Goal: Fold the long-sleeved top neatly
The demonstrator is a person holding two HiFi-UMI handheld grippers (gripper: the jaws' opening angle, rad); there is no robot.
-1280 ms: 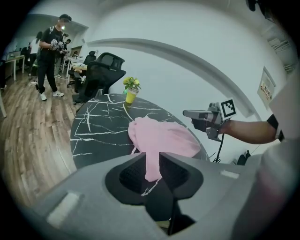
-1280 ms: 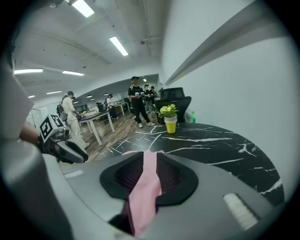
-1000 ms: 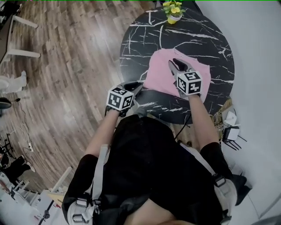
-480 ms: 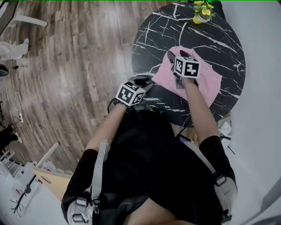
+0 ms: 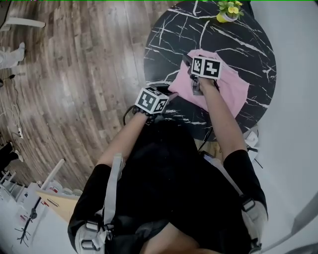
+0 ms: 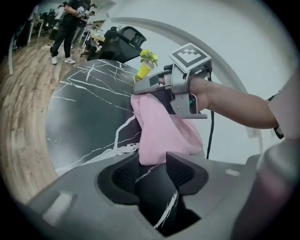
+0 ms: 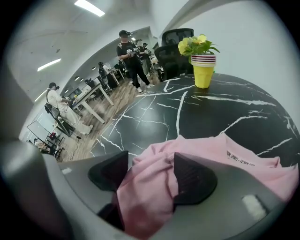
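Note:
The pink long-sleeved top [image 5: 226,87] lies folded on the round black marble table [image 5: 248,44]. My left gripper [image 5: 169,94] is at the top's near-left corner. Its jaws are opening, and the cloth's edge [image 6: 157,126] lies loosely between the pads [image 6: 180,171]. Over the top's far-left part is my right gripper [image 5: 189,62], which points steeply down. Its jaws are opening too, with a bunched fold of pink cloth [image 7: 145,187] between the pads [image 7: 194,180], and neither pad presses on it. The collar label [image 7: 241,158] shows just beyond.
A yellow pot of flowers [image 5: 226,14] stands at the table's far edge. Black office chairs [image 7: 176,37] sit behind the table. People stand [image 7: 130,54] and sit [image 7: 56,101] at desks across the wooden floor [image 5: 74,74]. The table's near edge is close to my body.
Both hands have sunk toward the table. The right gripper has come down onto the top's far-left part, and the left one has closed in on the near-left corner.

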